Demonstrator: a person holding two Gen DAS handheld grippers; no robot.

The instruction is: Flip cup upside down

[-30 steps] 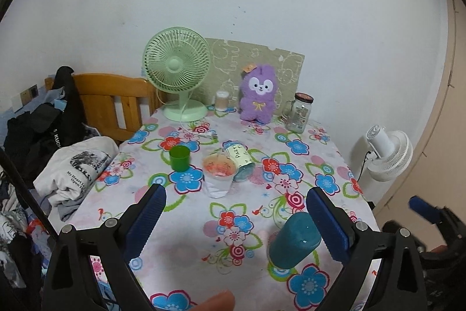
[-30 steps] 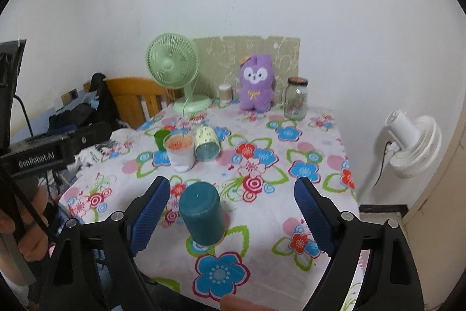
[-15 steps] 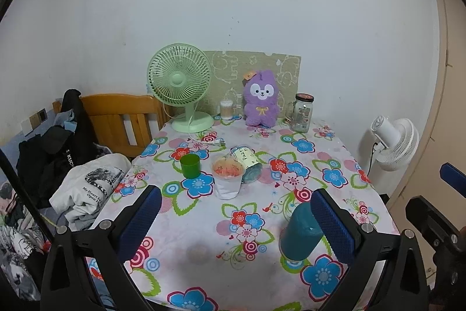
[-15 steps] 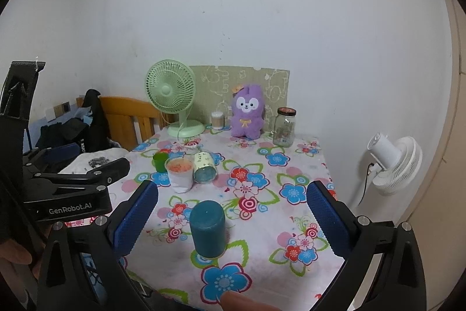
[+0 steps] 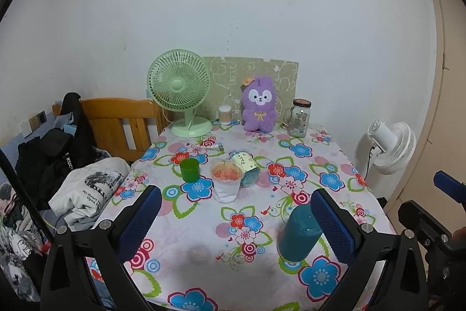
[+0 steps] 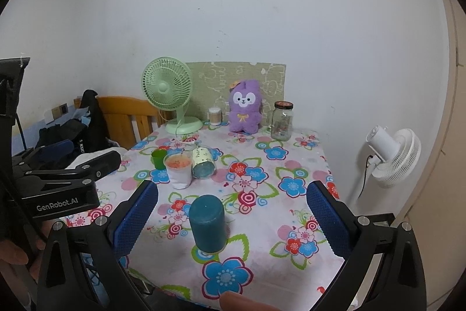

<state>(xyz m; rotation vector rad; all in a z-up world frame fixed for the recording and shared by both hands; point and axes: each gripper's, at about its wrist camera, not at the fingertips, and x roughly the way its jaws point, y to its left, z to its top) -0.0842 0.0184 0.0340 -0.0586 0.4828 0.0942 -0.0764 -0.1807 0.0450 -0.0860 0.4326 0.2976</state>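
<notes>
A teal cup (image 6: pixel 208 226) stands with its closed end up near the front edge of the flowered table (image 6: pixel 262 226). In the left wrist view the teal cup (image 5: pixel 300 232) sits at the front right, partly behind my right-hand finger. My right gripper (image 6: pixel 231 219) is open and empty, held back from the cup, which stands between its fingers in the view. My left gripper (image 5: pixel 236 219) is open and empty, over the table's front. Further back stand a green cup (image 5: pixel 189 170), a white cup (image 5: pixel 225 183) with orange contents and a container lying on its side (image 5: pixel 244 166).
At the back of the table are a green desk fan (image 5: pixel 180 95), a purple plush toy (image 5: pixel 259 107), a glass jar (image 5: pixel 300 117) and a small tub (image 5: pixel 225 114). A wooden chair with clothes (image 5: pixel 87 147) is at the left. A white floor fan (image 5: pixel 390 146) stands at the right.
Both grippers have pulled back and risen from the table, so more of the room shows. The teal cup stays in place.
</notes>
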